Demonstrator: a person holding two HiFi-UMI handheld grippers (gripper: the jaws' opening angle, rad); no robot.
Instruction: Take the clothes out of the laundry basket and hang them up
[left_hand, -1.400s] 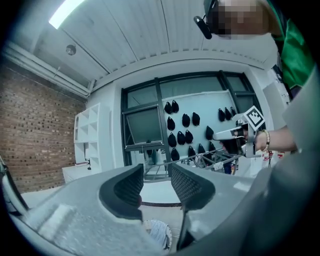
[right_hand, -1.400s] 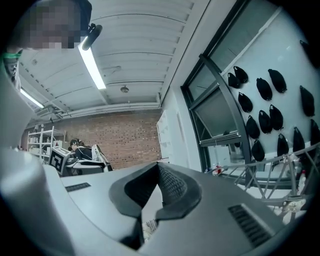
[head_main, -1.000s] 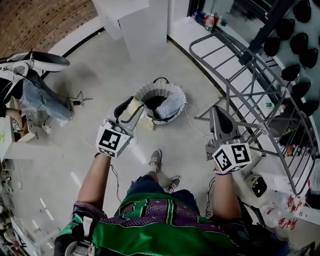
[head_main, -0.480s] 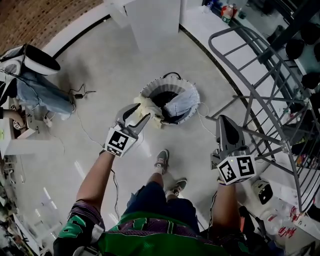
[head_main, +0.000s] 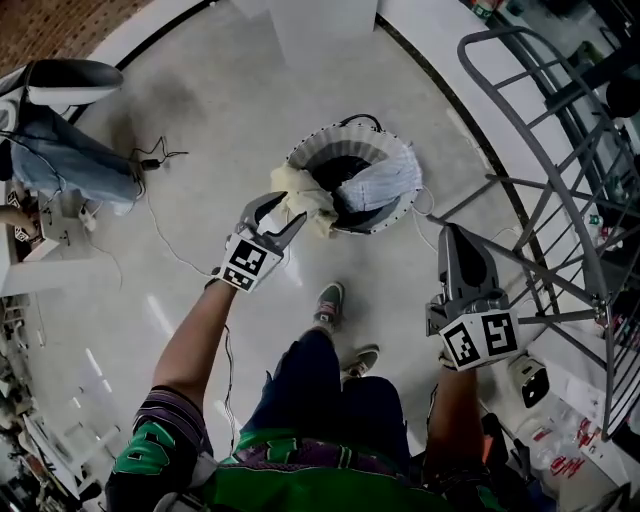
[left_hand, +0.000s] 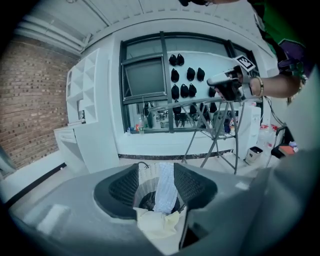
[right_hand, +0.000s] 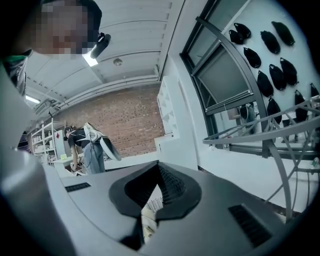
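On the floor, the laundry basket (head_main: 318, 150) holds a blue garment (head_main: 385, 180); a cream cloth (head_main: 300, 190) drapes over its rim. The left gripper (head_main: 280, 213), its jaws just opening wide and gripping nothing, points at the cloth. The right gripper (head_main: 456, 235) has its jaws closed and empty.

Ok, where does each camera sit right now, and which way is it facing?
Head view: on the person's head, looking steeply down at the laundry basket; shows arms, legs, left gripper and right gripper.
Left gripper view: on the left gripper, facing the basket and drying rack between jaws that have just been opening, nothing gripped; the right gripper shows.
Right gripper view: on the right gripper, facing a brick wall past shut jaws; the green top shows at left.
Shared: all three catch the basket and rack.
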